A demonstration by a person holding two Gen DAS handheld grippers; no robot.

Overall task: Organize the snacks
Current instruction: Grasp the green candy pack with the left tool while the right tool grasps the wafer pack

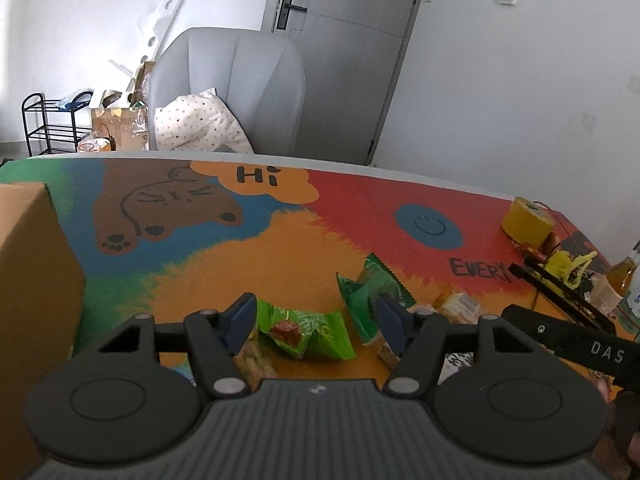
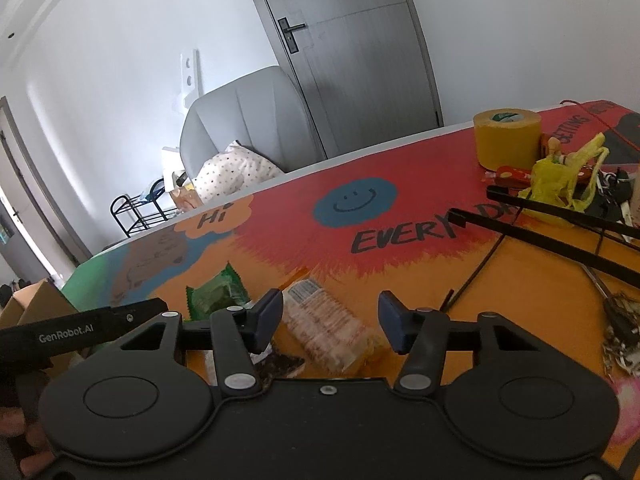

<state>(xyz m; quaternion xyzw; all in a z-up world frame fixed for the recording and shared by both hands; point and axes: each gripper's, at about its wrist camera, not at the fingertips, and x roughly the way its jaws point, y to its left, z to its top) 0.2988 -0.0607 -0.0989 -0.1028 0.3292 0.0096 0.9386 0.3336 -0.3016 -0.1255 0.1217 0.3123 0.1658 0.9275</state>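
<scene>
My left gripper (image 1: 316,320) is open, its jaws on either side of a bright green snack packet (image 1: 308,334) lying on the colourful table mat. A darker green packet (image 1: 370,292) lies just behind it by the right finger. A cardboard box (image 1: 32,280) stands at the left. My right gripper (image 2: 330,320) is open over a clear packet of pale crackers (image 2: 324,328). A dark green packet (image 2: 216,294) lies to its left, and a dark wrapper (image 2: 280,366) lies under the left finger.
A yellow tape roll (image 2: 506,140), a yellow plastic bag (image 2: 556,184), black tongs (image 2: 560,236), keys (image 2: 624,340) and a bottle (image 1: 620,280) crowd the table's right side. A grey chair (image 1: 236,88) with a cushion stands behind the table.
</scene>
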